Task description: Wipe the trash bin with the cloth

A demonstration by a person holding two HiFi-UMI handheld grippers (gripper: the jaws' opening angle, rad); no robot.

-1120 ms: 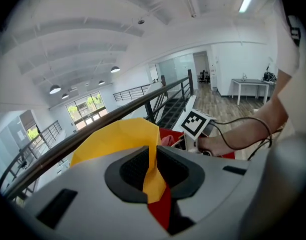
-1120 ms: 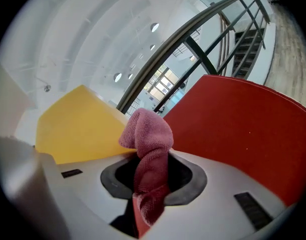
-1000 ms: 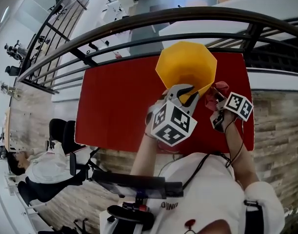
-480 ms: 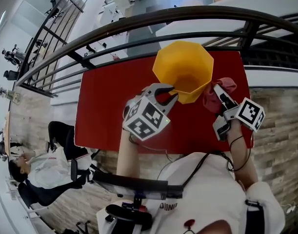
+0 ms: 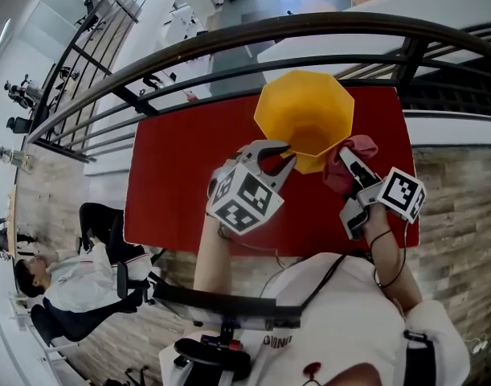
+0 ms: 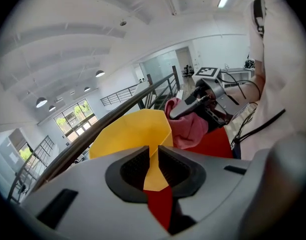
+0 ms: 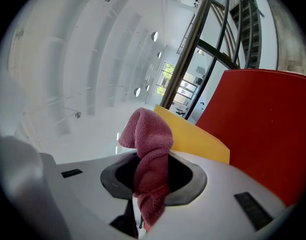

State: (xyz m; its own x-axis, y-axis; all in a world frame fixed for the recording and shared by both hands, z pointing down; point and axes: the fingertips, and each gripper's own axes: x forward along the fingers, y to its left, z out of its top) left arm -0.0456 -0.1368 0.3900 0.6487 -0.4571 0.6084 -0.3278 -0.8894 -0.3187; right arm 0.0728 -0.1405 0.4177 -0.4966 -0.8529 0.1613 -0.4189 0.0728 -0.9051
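The right hand-held gripper [image 5: 348, 161], centre right in the head view, is clamped on a crumpled pink cloth [image 5: 362, 145] just beside the yellow trash bin [image 5: 305, 111] standing at upper centre on the red table [image 5: 189, 167], while the left hand-held gripper [image 5: 287, 153], its jaws just eased narrowly apart and gripping nothing, points at the bin's lower-left wall.

We hold our left gripper [image 5: 287, 153] just beside the yellow trash bin [image 5: 305, 111] on the red table [image 5: 181, 175]. Its jaws have just been opening, and only table shows between them. Our right gripper [image 5: 345, 155] pinches the pink cloth [image 5: 335, 174] next to the bin.
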